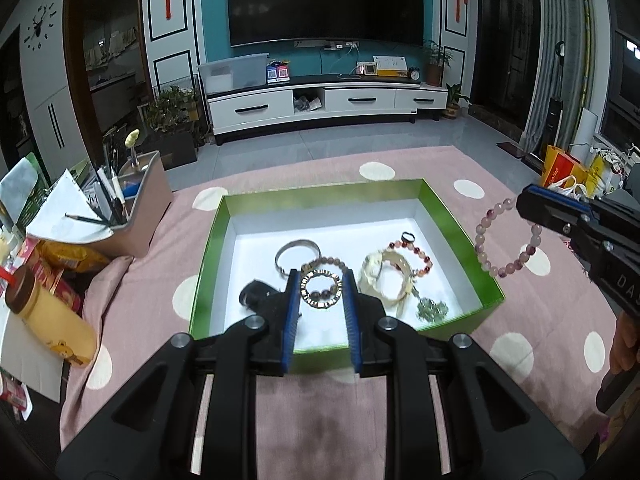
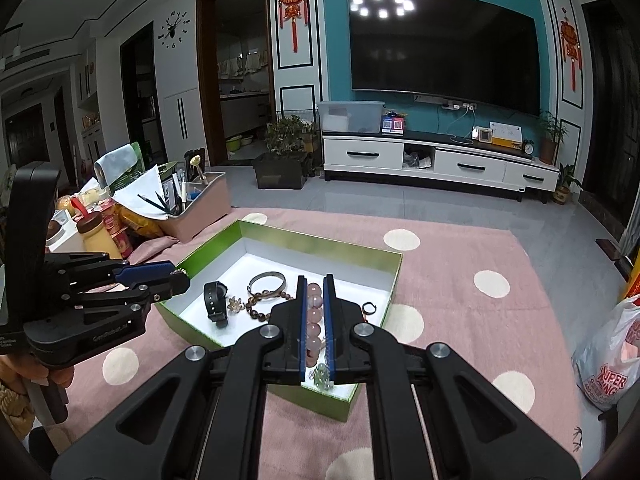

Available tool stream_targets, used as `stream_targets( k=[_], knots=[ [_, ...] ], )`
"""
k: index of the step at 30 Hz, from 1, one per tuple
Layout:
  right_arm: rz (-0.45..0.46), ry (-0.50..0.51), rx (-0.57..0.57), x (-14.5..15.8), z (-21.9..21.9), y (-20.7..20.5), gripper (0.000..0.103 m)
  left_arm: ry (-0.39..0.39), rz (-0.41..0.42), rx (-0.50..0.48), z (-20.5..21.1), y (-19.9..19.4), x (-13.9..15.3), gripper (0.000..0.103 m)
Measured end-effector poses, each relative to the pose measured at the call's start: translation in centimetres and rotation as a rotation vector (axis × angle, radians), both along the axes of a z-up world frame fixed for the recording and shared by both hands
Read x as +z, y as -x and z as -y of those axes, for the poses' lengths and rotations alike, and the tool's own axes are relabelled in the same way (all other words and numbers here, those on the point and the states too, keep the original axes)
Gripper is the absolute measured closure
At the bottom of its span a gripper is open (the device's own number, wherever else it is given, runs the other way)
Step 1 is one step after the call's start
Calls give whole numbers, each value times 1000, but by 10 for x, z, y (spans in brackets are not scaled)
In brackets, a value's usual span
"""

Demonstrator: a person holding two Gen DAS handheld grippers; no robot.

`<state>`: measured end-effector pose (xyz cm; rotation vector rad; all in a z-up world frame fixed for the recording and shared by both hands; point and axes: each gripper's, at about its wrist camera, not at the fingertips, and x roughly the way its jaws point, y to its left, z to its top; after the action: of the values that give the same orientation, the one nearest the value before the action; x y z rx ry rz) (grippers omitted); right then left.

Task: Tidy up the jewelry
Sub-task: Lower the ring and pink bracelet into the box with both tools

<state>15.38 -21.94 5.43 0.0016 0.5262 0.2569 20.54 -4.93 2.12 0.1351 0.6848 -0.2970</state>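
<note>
Already most of the jewelry lay in the green box (image 1: 448,216) — a silver bangle (image 1: 297,249), a black watch (image 2: 216,303), beaded strands, a ring. Two pieces remained in the air: the left gripper (image 1: 320,292) pinched a gold link bracelet (image 1: 321,289) between narrowly parted jaws, while the right gripper (image 2: 315,316), fully closed, gripped a pale pink bead bracelet (image 1: 505,240) beside the box. Both seemingly awaited placing. Underneath stretched a pink dotted cloth (image 1: 400,400) — beyond it, a living room with a television (image 2: 440,44).

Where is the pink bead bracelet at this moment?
The pink bead bracelet hangs from the right tongs, at the right of the left wrist view, in the air beside the green box, not inside it.
</note>
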Motion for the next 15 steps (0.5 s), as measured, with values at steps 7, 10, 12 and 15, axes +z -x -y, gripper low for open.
stream_targets(
  k=[7,10,12,15],
  knots=[
    [-5,3,8,-2,-4,-18,96,-4,1,8,4,-27,4,82],
    [-8,3,11,-4,-5,-24,96,-4,-4,14,5,-36,3,82],
    [-10,3,13,-5,-5,-28,96,-2,-10,16,6,-42,3,82],
    [-13,3,15,-7,-6,-31,96,0,-15,19,6,-49,1,82]
  ],
)
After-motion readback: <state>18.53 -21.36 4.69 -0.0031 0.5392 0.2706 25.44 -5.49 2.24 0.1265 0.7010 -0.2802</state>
